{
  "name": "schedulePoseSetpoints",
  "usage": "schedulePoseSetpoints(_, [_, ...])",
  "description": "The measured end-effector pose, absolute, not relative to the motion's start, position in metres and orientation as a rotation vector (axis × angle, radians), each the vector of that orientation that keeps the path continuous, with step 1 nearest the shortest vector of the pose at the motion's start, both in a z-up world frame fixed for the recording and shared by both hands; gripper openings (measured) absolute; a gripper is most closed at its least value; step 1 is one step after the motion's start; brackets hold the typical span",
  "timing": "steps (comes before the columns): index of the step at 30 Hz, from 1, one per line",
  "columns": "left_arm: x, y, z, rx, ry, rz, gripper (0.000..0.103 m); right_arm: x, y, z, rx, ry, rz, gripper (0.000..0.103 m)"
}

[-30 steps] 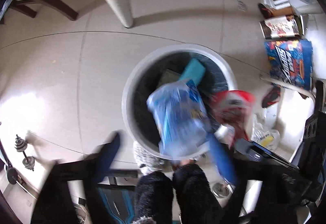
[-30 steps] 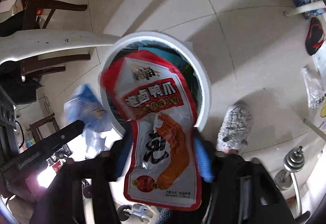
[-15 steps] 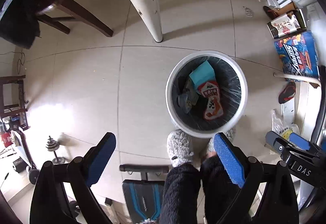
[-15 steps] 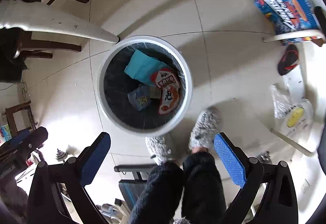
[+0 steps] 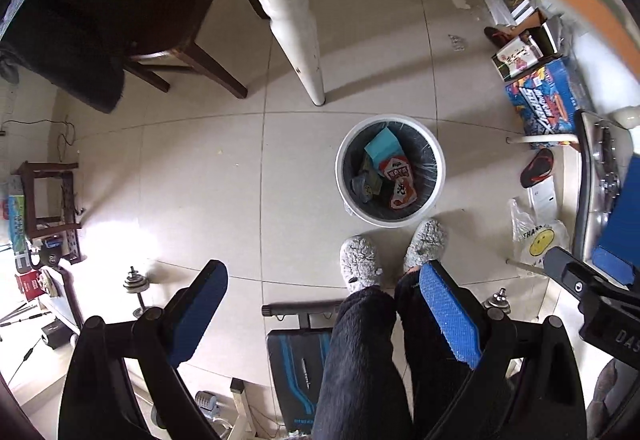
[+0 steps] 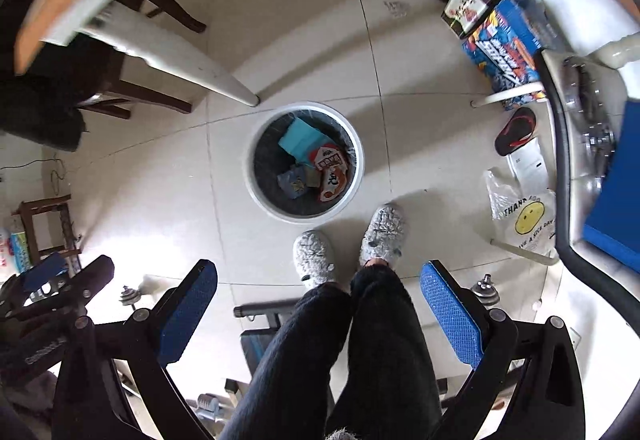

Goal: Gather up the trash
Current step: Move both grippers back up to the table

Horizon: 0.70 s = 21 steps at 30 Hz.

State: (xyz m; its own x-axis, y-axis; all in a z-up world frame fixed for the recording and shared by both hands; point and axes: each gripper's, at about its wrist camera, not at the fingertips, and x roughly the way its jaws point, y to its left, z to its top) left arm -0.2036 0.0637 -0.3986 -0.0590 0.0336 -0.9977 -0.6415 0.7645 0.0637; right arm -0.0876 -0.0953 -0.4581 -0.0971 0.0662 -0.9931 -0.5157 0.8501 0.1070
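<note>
A: Item one, far left of the left wrist view?

B: Dark wooden chair (image 5: 176, 51), then a small dumbbell (image 5: 136, 286) on the floor tiles. The left gripper (image 5: 324, 314) hangs well above the floor, fingers spread wide apart, nothing between the blue pads (image 5: 450, 316), touching nothing.

A: Centre?

B: White table leg (image 5: 304, 51); in front of it the white trash bin (image 5: 438, 163) with dark liner. Inside: teal box (image 5: 382, 147), red-and-white snack packet (image 5: 400, 179), and a crumpled blue wrapper (image 5: 360, 185) at the bin's left side. Two grey slippers (image 5: 358, 264) stand just beside the bin's near rim.

A: Right side?

B: Blue printed carton (image 5: 540, 101), red-and-black sandal (image 5: 538, 167), smiley plastic bag (image 5: 538, 240).

A: Right gripper?

B: The right gripper (image 6: 318, 316) is likewise fully parted and empty, held high over the floor.

A: Differences between views?

B: The right wrist view shows the smiley bag in full, with its lettering, and the left tool's black body at the left edge. The left wrist view shows the bench pad (image 5: 298, 372) with blue stripes under the legs more plainly.
</note>
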Motion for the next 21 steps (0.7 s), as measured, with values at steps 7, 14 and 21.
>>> schedulePoseSetpoints(7, [-0.176,0.071,-0.311,-0.438,1.418,0.645,0.098,-0.085,-0.094,-0.354,-0.250,1.558,0.559,0.103])
schedulePoseSetpoints(14, [-0.085,0.088,-0.255,-0.341,1.275,0.700,0.098,0.003,-0.092,-0.263,-0.139,1.445,0.531,0.103])
schedulePoseSetpoints(21, [0.084,0.086,-0.223,-0.076,1.216,0.581,0.098,0.173,-0.128,-0.230,-0.044,1.373,0.374,0.103])
